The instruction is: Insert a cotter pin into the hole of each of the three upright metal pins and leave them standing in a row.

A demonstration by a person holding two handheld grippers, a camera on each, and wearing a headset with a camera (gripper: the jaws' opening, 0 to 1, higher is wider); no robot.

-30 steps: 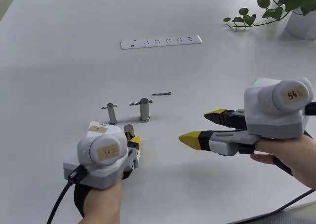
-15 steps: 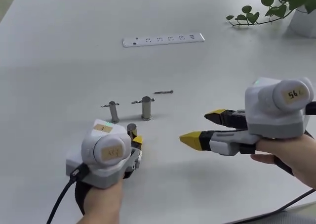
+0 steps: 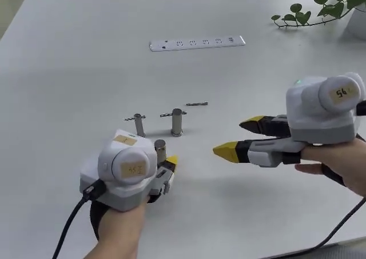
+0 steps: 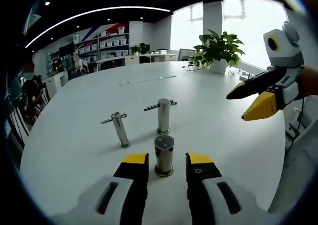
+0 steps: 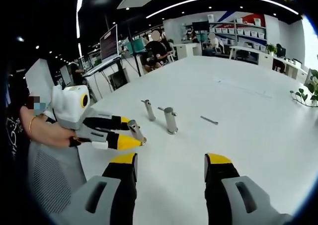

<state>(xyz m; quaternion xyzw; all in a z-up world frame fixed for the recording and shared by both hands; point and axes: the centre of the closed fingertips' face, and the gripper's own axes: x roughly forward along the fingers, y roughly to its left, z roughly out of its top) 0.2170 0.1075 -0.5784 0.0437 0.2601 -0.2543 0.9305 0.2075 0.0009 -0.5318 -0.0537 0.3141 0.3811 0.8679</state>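
The left gripper [image 4: 167, 160] straddled the bare grey metal pin [image 4: 164, 148], jaws spread, probably to steady it; the right gripper [image 5: 170, 159] hung open, thin cotter pin [image 3: 197, 104] unfetched

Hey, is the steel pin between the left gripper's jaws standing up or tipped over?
Upright: the short silver metal pin stands on its base on the white table, flat top up.
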